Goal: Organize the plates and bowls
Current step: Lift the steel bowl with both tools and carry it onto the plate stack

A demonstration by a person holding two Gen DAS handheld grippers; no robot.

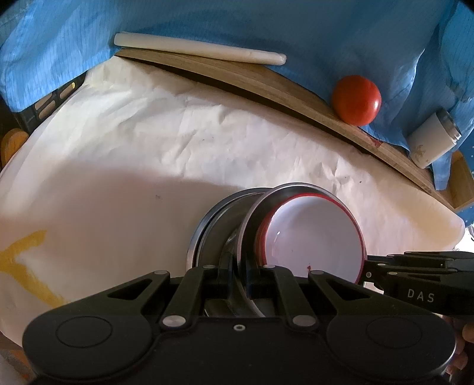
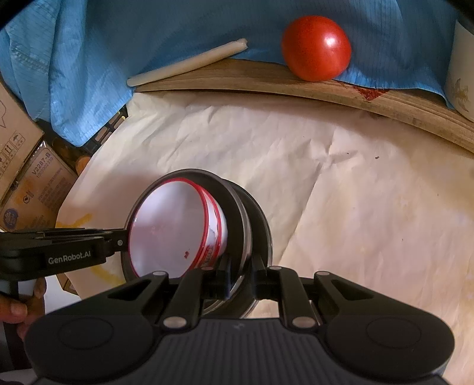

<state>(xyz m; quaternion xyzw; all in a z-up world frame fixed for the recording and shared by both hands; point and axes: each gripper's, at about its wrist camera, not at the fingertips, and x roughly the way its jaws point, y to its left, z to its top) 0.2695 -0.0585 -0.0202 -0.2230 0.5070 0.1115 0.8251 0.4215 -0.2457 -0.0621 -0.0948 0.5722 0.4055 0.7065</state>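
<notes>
A stack of steel plates [image 1: 220, 225] with white, red-rimmed bowls [image 1: 317, 237] nested in it is held on edge above the white paper. My left gripper [image 1: 240, 275] is shut on the steel plate rim from one side. My right gripper [image 2: 240, 278] is shut on the opposite rim; it also shows in the left wrist view [image 1: 414, 272]. In the right wrist view the bowls [image 2: 169, 231] face left inside the steel plates [image 2: 246, 213], and the left gripper [image 2: 74, 245] reaches in from the left.
Crumpled white paper [image 1: 148, 148] covers the table. A wooden board edge [image 1: 266, 86] runs along the back, with a red tomato [image 1: 357, 99], a white stick [image 1: 198, 51] and a white jar [image 1: 432, 139] on blue cloth [image 1: 266, 23]. Cardboard boxes [image 2: 26, 165] stand at left.
</notes>
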